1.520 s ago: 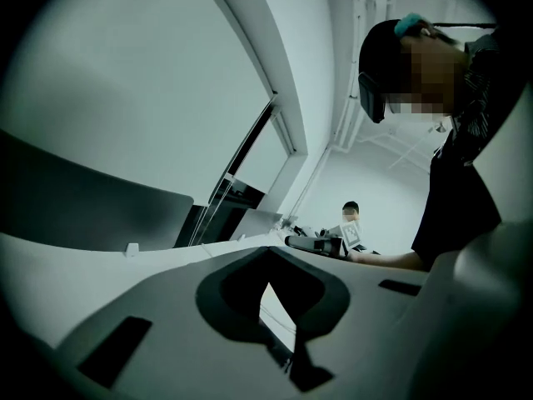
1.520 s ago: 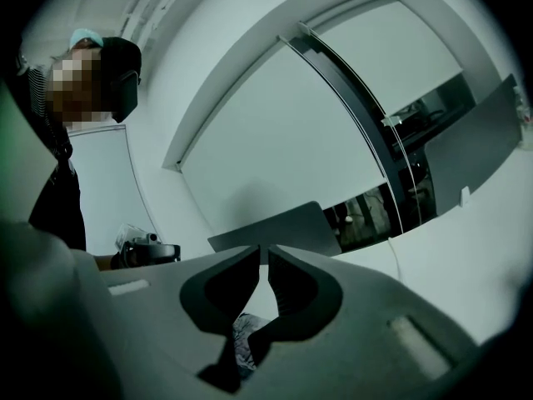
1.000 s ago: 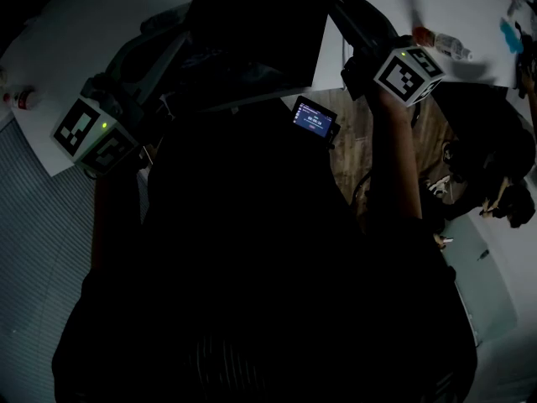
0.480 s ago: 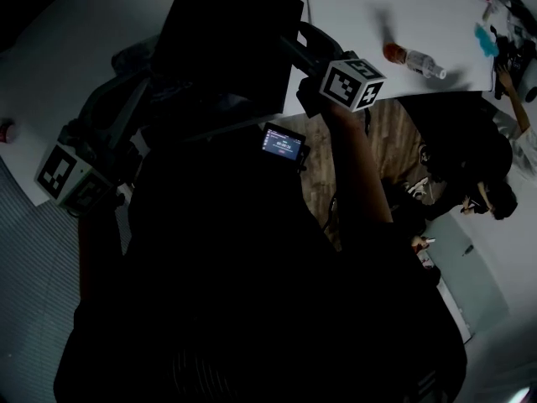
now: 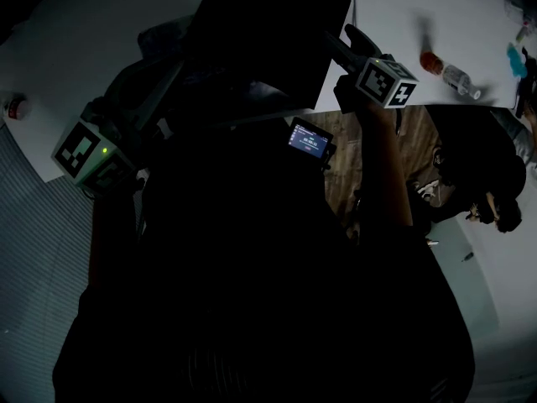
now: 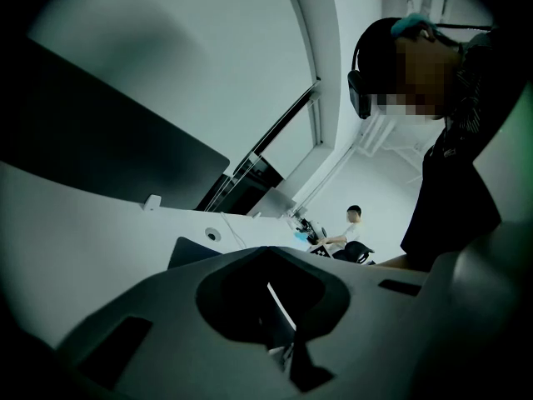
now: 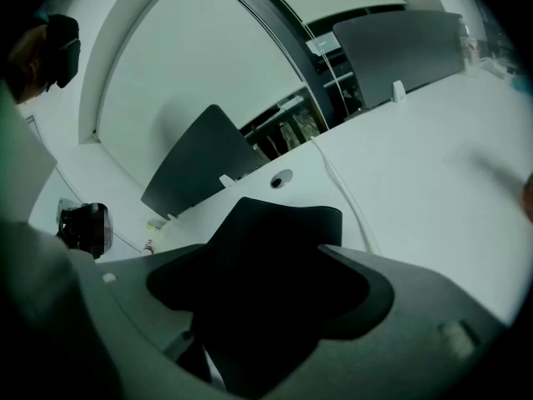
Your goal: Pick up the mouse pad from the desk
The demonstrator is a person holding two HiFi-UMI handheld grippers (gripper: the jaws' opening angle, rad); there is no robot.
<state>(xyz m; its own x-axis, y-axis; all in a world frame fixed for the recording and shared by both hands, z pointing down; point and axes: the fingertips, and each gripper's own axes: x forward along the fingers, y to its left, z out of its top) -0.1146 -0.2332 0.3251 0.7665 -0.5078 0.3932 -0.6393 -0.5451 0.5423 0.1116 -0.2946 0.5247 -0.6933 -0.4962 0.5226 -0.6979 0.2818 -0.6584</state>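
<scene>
The black mouse pad [image 5: 268, 32] lies dark across the white desk [image 5: 101, 32], its near edge raised and showing a pale strip. My left gripper [image 5: 172, 78] reaches to the pad's near left side. In the left gripper view a thin pale pad edge [image 6: 279, 305] runs through its mouth, and the jaws look closed on it. My right gripper [image 5: 334, 44] sits at the pad's right edge with its jaws opening. In the right gripper view the black pad [image 7: 287, 232] fills the mouth of the right gripper [image 7: 266, 290], with no pads pressing on it.
A clear bottle with a red cap [image 5: 449, 72] lies on the desk to the right. A cable [image 7: 350, 198] and a round grommet hole [image 7: 281, 177] sit beyond the pad, below grey divider panels [image 7: 196, 169]. A person [image 5: 487, 183] sits at the right.
My right gripper has dropped toward the desk at the pad's right edge. The left gripper has stayed at the pad's near left side.
</scene>
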